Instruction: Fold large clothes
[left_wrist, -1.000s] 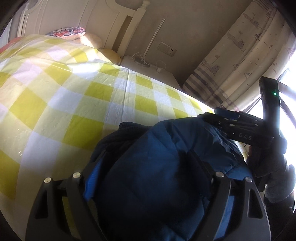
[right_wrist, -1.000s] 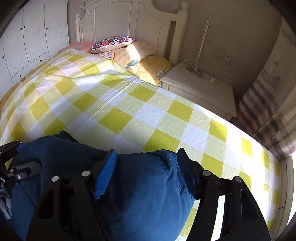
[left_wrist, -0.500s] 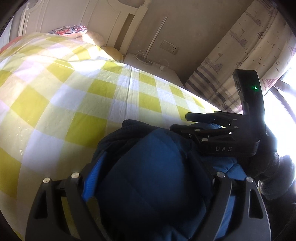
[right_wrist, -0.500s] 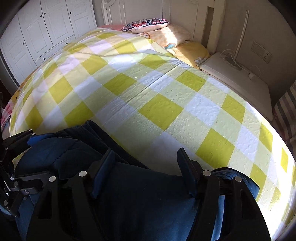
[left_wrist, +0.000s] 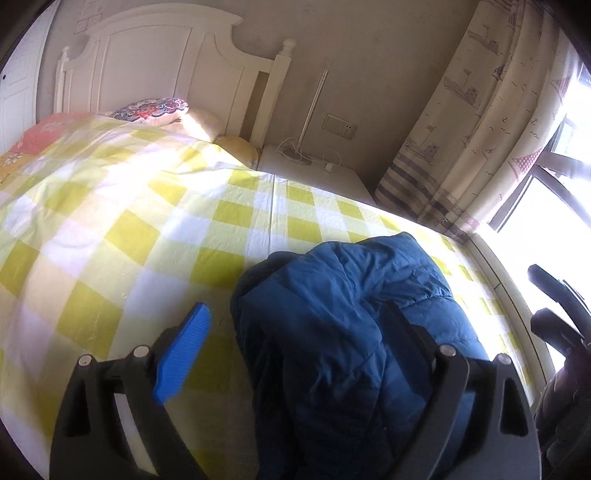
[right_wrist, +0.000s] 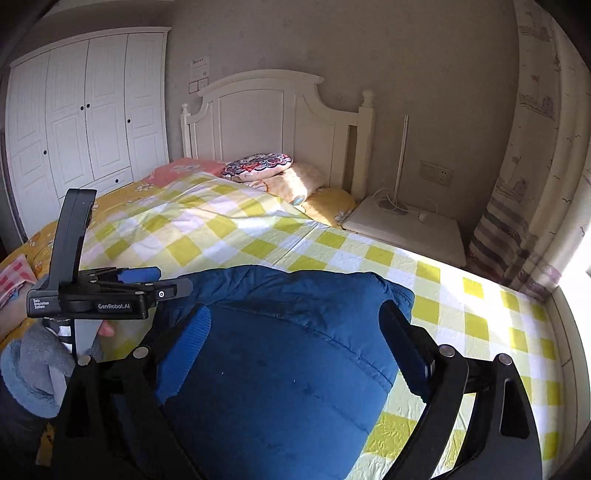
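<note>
A blue padded jacket (left_wrist: 332, 314) lies bundled on the yellow-checked bedspread (left_wrist: 147, 229), near the bed's window side. My left gripper (left_wrist: 295, 343) hangs over it with its jaws opening. Its blue left pad (left_wrist: 181, 354) stands clear over the bedspread, and its right finger (left_wrist: 406, 332) is above the jacket. In the right wrist view the jacket (right_wrist: 288, 369) fills the space between my right gripper's (right_wrist: 295, 343) opening jaws, and neither pad squeezes it. The left gripper (right_wrist: 173, 280) shows side-on at the jacket's left edge. The right gripper (left_wrist: 543, 299) is a dark shape at the far right.
A white headboard (right_wrist: 266, 122) and several pillows (right_wrist: 258, 166) are at the far end of the bed. A white nightstand (right_wrist: 406, 229) with a thin lamp pole and cable stands beside it. A patterned curtain (left_wrist: 480, 129) and a bright window are on the right, and a white wardrobe (right_wrist: 85, 110) is on the left.
Both grippers have widened and pulled back and up from the jacket, which stays on the bed. The right gripper has swung off the jacket to the right edge of the left wrist view.
</note>
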